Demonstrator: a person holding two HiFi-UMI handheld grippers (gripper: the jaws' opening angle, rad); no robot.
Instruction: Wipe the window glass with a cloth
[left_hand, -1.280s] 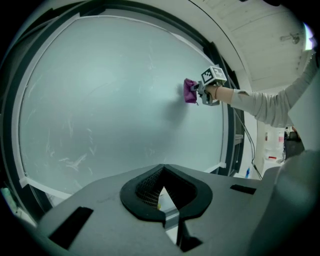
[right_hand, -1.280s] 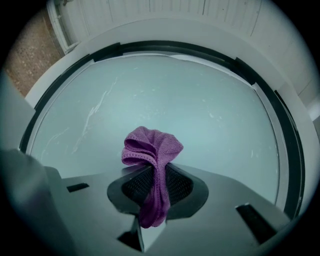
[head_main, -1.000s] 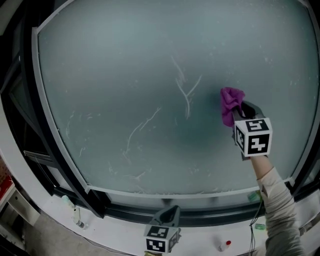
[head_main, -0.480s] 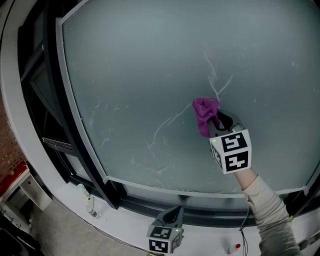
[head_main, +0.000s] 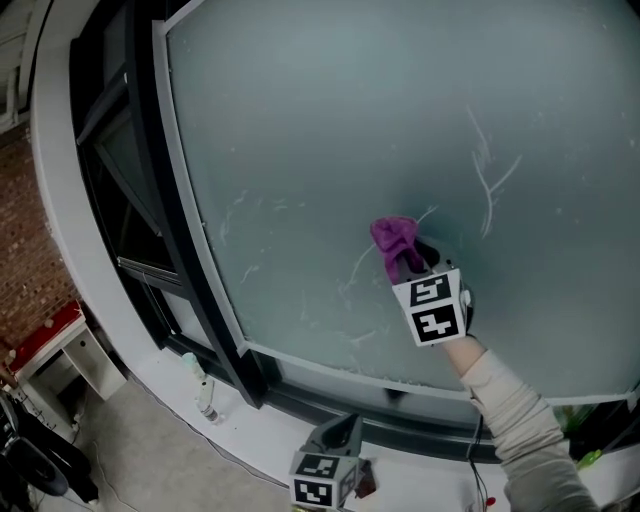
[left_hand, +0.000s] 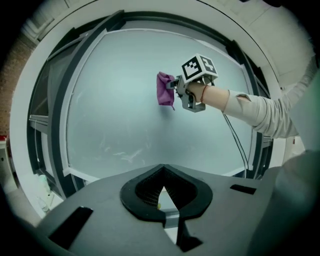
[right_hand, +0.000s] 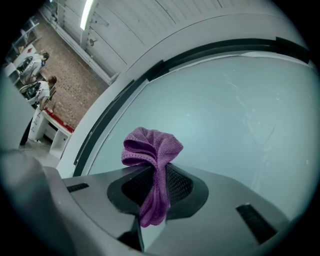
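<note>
1. Your right gripper (head_main: 414, 264) pinches the purple cloth (head_main: 395, 240), which is bunched against the glass (head_main: 330, 120) near white streaks (head_main: 489, 182).
2. Your left gripper (head_main: 342, 428) hangs low over the sill (head_main: 250, 445), its jaws together with nothing between them.

Dim, even light; heavy fisheye edges

Beige sleeve (head_main: 522, 425), grey hand-held gripper (head_main: 420, 262)

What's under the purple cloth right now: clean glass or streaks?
The purple cloth, clamped in the right hand-held gripper, appears pressed against the frosted window glass. White streaks show on the glass around it. The patch directly beneath the cloth is covered.
</note>
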